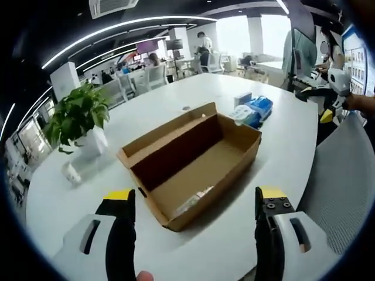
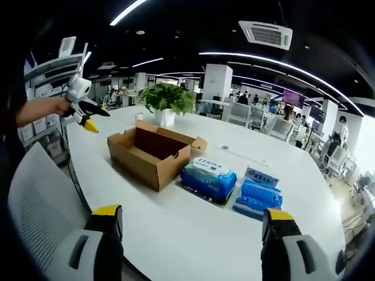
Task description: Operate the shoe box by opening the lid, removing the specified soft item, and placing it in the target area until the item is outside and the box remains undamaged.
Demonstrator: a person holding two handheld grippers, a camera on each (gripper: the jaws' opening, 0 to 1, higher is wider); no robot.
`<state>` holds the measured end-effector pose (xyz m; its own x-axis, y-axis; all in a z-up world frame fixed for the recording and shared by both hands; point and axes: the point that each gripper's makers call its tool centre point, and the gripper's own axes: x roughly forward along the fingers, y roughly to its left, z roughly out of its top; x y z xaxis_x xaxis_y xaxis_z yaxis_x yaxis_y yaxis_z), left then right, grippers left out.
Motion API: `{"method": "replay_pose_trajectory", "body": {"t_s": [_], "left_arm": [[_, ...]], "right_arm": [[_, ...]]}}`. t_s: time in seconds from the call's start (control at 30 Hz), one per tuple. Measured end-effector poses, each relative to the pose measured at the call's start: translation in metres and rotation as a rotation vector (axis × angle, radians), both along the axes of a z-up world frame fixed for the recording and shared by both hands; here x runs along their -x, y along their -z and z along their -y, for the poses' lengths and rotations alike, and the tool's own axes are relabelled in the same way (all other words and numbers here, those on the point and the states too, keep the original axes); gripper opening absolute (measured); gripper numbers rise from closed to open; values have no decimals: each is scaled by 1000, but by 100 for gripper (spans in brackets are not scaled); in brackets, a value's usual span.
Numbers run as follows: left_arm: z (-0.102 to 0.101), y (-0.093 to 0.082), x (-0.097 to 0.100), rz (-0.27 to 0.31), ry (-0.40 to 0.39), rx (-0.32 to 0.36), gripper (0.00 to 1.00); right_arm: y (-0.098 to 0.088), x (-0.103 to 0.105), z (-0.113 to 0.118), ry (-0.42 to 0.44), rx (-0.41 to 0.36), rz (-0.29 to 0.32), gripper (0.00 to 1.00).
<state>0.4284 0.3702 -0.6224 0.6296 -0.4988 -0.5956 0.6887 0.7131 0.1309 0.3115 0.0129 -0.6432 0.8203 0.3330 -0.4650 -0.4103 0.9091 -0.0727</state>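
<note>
Shoe box open, wipe packs outside it, both grippers hanging clear and released.

Left gripper view: left gripper (image 1: 195, 206) jaws spread wide, holding nothing, over the near corner of the open cardboard shoe box (image 1: 193, 161); a thin clear wrapper (image 1: 193, 201) lies on its floor, blue wipes packs (image 1: 253, 111) sit just beyond the far end, potted plant (image 1: 79, 120) off to one side. Risk: a jaw dropping onto the thin box wall could crush or tear it.
Right gripper view: right gripper (image 2: 192, 221) also released, empty, above the white table (image 2: 176, 234); two packs beside the box, the nearer one touching it or nearly. Risk: pinching a soft pack could dent it or shove the box.
</note>
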Motion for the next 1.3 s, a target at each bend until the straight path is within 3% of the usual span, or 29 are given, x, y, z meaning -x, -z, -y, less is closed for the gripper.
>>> {"method": "replay_pose_trajectory", "body": {"t_s": [0.57, 1.3], "left_arm": [[20, 15, -47, -73, 136, -96, 73], [40, 74, -76, -238, 387, -369, 72]], "right_arm": [[8, 8, -6, 19, 1, 16, 99], [13, 7, -6, 32, -20, 7, 99]]}}
